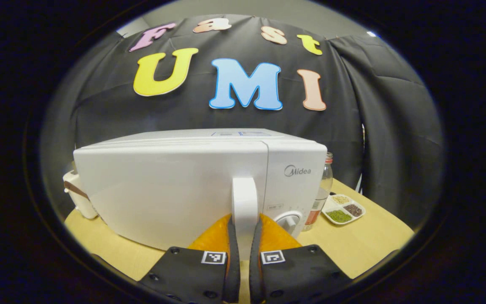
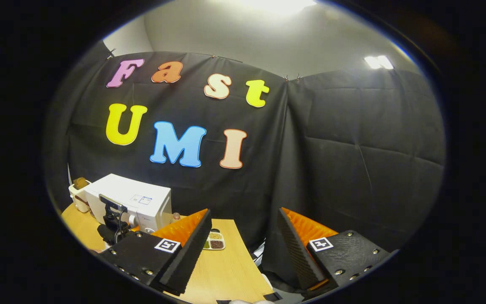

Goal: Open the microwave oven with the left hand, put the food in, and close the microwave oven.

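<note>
A white microwave oven (image 1: pixel 175 185) stands on the wooden table, its door looking closed or barely ajar. My left gripper (image 1: pixel 244 228) is shut on the door's white vertical handle (image 1: pixel 244 198), one orange finger on each side of it. In the right gripper view the same microwave oven (image 2: pixel 141 202) sits far off at the left, with the left gripper (image 2: pixel 112 219) held up against its front. My right gripper (image 2: pixel 243 236) stands wide open above the table's right end, nothing between its fingers. I cannot make out the food.
To the right of the microwave stand a glass jar (image 1: pixel 323 190) and a white divided dish of grains (image 1: pixel 343 209). A small white container (image 1: pixel 78 198) sits at the oven's left side. The wooden table (image 2: pixel 222 270) ends near the black cloth wall.
</note>
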Available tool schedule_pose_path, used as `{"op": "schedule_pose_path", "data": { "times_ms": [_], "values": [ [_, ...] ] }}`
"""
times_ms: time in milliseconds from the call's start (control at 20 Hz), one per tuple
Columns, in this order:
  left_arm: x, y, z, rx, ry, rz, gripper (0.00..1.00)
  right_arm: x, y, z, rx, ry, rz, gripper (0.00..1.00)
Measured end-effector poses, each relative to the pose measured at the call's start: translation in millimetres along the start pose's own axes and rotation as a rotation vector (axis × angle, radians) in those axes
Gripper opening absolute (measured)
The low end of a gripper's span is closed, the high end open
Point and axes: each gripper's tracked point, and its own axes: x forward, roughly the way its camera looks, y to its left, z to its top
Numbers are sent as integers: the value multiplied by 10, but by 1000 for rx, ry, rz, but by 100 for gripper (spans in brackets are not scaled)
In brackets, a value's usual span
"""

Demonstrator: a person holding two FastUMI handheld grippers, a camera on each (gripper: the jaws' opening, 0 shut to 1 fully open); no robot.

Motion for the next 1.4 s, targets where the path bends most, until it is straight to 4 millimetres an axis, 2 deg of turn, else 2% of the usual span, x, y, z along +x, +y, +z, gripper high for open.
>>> {"op": "schedule_pose_path", "data": {
  "times_ms": [150, 200, 300, 400, 500, 550, 650, 800, 950, 1050, 1100, 1150, 1200, 1350, 1400],
  "values": [
    [-26, -13, -18, 11, 16, -11, 16, -7, 10, 7, -4, -9, 10, 95],
    [-159, -7, -133, -5, 60, -6, 16, -16, 28, 17, -1, -10, 17, 95],
    [-490, 43, -120, 25, 7, 4, 17, -47, 39, 9, 1, -19, 28, 95],
    [-809, 109, -192, 47, -16, 8, 16, -70, 77, -10, 4, -22, 56, 95],
    [-913, 127, -224, 67, -22, -7, 16, -76, 55, -49, -13, -23, 70, 95],
    [-906, 143, -225, 68, -22, 0, 22, -81, 56, -43, -13, -26, 79, 95],
    [-892, 403, -217, 95, -8, 103, 39, -82, 64, -42, -7, -25, 91, 95],
    [-870, 431, -286, 10, 18, 98, 100, -115, 53, -68, -8, -26, 98, 95],
    [-934, 430, -281, 40, 15, 102, 98, -166, 61, -65, -1, -29, 103, 95],
    [-1040, 460, -312, 46, 17, 96, 100, -181, 95, -95, 0, -26, 115, 95],
    [-1101, 475, -324, 44, 16, 92, 98, -188, 133, -110, 6, -23, 126, 95],
    [-1175, 496, -341, 47, 17, 91, 94, -187, 198, -118, 13, -21, 142, 95],
    [-1279, 539, -361, 61, 19, 95, 98, -186, 265, -141, 17, -18, 159, 95],
    [-1619, 671, -316, 112, -6, 127, 100, -138, 529, -191, 21, -7, 222, 95],
    [-1735, 718, -312, 119, -14, 132, 98, -132, 633, -196, 25, -3, 248, 95]
  ]
}}
